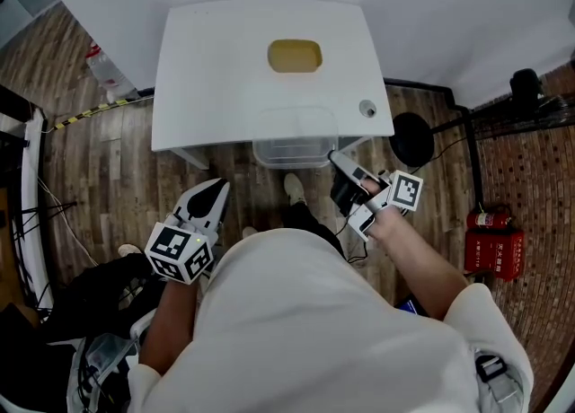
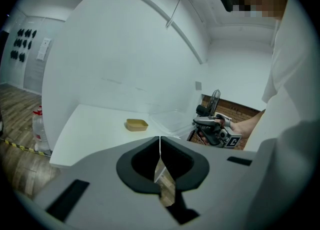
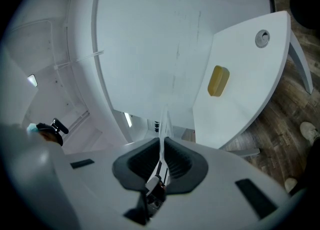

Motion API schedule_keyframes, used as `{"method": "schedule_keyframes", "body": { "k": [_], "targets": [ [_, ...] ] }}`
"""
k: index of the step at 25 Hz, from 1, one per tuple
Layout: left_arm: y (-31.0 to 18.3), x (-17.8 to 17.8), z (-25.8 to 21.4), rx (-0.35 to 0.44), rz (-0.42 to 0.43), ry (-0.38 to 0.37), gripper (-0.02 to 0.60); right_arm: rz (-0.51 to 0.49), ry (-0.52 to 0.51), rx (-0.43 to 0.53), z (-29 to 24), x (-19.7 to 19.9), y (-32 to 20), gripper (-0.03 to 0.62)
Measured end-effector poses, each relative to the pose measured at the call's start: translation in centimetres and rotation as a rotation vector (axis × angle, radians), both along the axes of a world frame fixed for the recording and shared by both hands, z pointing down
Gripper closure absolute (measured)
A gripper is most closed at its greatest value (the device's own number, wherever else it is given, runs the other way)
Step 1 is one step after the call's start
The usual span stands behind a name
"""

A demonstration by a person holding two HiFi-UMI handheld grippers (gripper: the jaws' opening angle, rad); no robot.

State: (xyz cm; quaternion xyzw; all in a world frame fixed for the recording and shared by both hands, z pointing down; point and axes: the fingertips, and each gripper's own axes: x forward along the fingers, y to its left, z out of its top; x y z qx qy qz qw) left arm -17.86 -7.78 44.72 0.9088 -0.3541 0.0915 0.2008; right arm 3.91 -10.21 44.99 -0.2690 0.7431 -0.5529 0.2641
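Observation:
My left gripper [image 1: 214,192] hangs below the white table's [image 1: 207,88] front edge, over the wood floor, jaws pressed together on nothing; in its own view the left gripper [image 2: 160,141] points at the table. My right gripper [image 1: 340,162] is also shut and empty, held just off the table's front right corner beside a clear plastic box [image 1: 295,138]. In its own view the right gripper [image 3: 164,120] is rolled sideways. A small tan dish [image 1: 295,56] sits mid-table, the same dish [image 2: 136,124] [image 3: 218,80] showing in both gripper views. Neither gripper touches anything.
A small round grey knob [image 1: 367,109] [image 3: 262,38] sits near the table's right edge. A black stand [image 1: 411,138] and red fire extinguisher [image 1: 492,246] are on the right floor. A water bottle [image 1: 108,74] stands left of the table. White wall behind.

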Motion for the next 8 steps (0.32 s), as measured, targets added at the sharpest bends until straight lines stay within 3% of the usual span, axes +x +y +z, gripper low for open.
{"method": "schedule_keyframes", "body": {
  "k": [8],
  "targets": [
    [-0.30,0.67,0.46,-0.009,0.018,0.000,0.563,0.014,0.004,0.000,0.25,0.38,-0.13,0.560]
  ]
}}
